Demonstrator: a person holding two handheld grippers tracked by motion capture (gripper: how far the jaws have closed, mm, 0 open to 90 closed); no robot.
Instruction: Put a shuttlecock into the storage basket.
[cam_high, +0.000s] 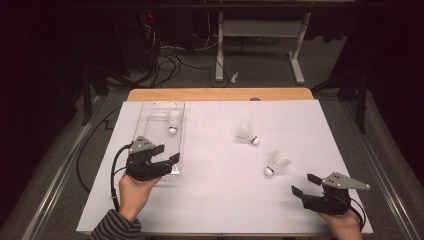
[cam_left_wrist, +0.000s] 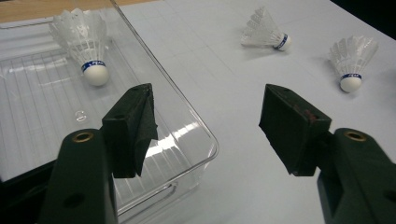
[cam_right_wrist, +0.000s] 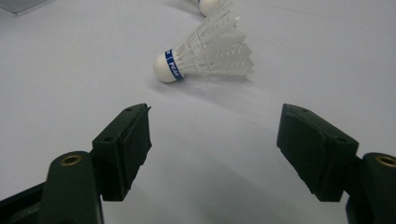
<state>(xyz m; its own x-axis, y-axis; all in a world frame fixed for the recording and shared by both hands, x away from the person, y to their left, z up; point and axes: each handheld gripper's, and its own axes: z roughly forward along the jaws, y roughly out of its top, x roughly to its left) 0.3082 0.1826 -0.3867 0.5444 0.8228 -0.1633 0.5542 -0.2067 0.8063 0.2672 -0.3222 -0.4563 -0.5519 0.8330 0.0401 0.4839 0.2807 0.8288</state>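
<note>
Three white shuttlecocks with blue bands are on the white table sheet. One shuttlecock (cam_high: 173, 121) (cam_left_wrist: 84, 39) lies inside a clear plastic tray (cam_high: 150, 112) (cam_left_wrist: 187, 114) at the back left. A second shuttlecock (cam_high: 247, 134) (cam_left_wrist: 264, 30) lies near the middle, and a third (cam_high: 276, 163) (cam_left_wrist: 352, 58) (cam_right_wrist: 205, 51) sits to its right and nearer. My left gripper (cam_high: 168, 153) (cam_left_wrist: 208, 100) is open over the tray's near right corner, one jaw above the tray and one above the sheet. My right gripper (cam_high: 303, 183) (cam_right_wrist: 215, 116) is open and empty, a short way in front of the third shuttlecock.
The white sheet (cam_high: 220, 200) covers most of the table, with a strip of wood (cam_high: 220, 94) bare at the far edge. Beyond the table are cables (cam_high: 165, 60) on the floor and the white legs of a desk (cam_high: 219, 55).
</note>
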